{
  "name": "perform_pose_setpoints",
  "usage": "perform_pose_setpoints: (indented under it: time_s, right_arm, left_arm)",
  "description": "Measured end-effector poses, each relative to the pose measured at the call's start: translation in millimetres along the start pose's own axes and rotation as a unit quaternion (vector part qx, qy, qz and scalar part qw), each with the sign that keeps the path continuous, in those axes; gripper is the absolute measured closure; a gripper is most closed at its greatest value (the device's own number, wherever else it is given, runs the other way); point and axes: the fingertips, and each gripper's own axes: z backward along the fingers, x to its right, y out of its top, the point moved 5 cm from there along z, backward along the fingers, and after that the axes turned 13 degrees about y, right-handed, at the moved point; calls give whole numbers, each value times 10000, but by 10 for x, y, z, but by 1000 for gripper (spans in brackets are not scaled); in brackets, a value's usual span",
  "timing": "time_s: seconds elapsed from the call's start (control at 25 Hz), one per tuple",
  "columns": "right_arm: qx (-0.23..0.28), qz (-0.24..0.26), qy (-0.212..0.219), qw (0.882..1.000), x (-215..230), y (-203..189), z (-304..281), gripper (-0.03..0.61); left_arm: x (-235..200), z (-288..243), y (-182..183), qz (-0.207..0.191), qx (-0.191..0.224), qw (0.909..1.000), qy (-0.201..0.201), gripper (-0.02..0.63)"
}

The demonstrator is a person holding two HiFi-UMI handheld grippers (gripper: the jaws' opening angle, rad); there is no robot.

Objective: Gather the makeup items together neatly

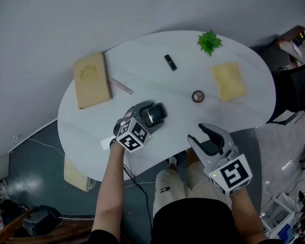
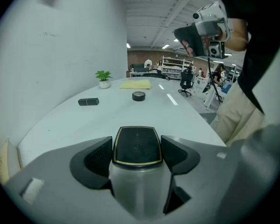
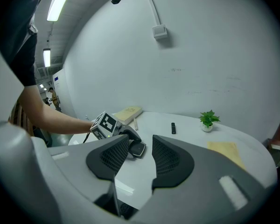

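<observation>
A black compact with a gold rim sits between the jaws of my left gripper, low over the near middle of the white table. In the left gripper view both pads press the sides of the compact. A black lipstick tube lies further back, and a small round pot lies to the right. A thin pink pencil rests beside the book. My right gripper hangs over the table's front edge, open and empty.
A tan book lies at the table's left, a yellow cloth at the right, and a small green plant at the back. A white paper slip lies near the front left edge. A black chair stands off to the right.
</observation>
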Motion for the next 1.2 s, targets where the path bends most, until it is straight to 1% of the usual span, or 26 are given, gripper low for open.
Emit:
perform_pose_setpoints:
  time_s: [0.32,0.72,0.8,0.96,1.2]
  right_arm:
    - [-25,17,7,10000,16,-2,5,437]
    - [17,36,30,10000,-3,7,0,437]
    - [27,45,26,10000,-3,7,13,437]
    - [26,45,-23,10000,1,0,31,437]
    - [69,67,-74,9999,-27,19,32,437]
  left_arm:
    - [-35,-40,-28,-124,-5,9994,-314,291]
    - [-57,-28,-32,-47,52,9990,-436,289]
    - [-62,-16,-31,-39,46,9991,-411,272]
    - [-83,37,-15,-10,76,9995,-294,272]
    - [-111,192,63,438,384,9983,-37,281]
